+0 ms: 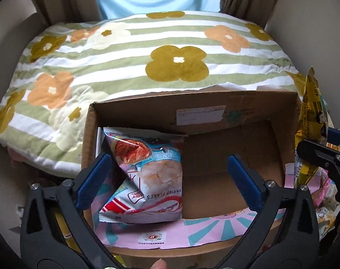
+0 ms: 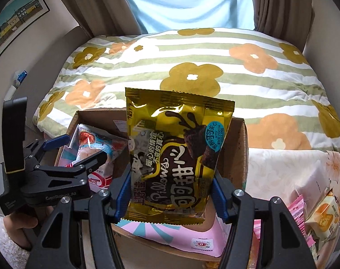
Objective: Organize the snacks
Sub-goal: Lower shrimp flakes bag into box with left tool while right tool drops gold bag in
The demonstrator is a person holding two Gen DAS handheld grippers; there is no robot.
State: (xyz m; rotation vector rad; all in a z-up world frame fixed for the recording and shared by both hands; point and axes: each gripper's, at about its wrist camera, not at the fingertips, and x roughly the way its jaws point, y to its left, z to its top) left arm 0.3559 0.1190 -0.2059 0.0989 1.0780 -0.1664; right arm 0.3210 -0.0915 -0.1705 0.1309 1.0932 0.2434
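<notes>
Setting: a bed under a green-and-white striped quilt (image 1: 129,51) with large ochre and orange flowers, brown curtains (image 2: 279,2) and a pale blue window panel behind it; I note a framed picture (image 2: 15,15) on the wall at the left of the right wrist view.

Item 1: open cardboard box (image 1: 214,103), resting at the near edge of the quilt, its near flap printed pink with teal rays.

Item 2: shrimp flakes bag (image 1: 156,172), white and blue, lying inside the box against its left wall, tilted, the printed name upside down from my left camera. I see a second red-and-white packet under it, too covered to identify.

Item 3: my left gripper (image 1: 167,181), poised over the box, jaws spread wide, blue pads clear on either side of the shrimp flakes bag, grasping nothing.

Item 4: my right gripper (image 2: 170,192), clenched on the gold cocoa pillows bag (image 2: 176,148), pads pressing its two lower edges. The bag stands upright above the right half of the box, clear of the floor of it.

Item 5: loose snacks (image 2: 322,217) right of the box, an orange-and-cream packet and pink wrappers, lying on a pale floral cloth (image 2: 282,174).

Item 6: a hand (image 2: 19,224) in a fuzzy white sleeve, lower left of the right wrist view, holding the left tool.
</notes>
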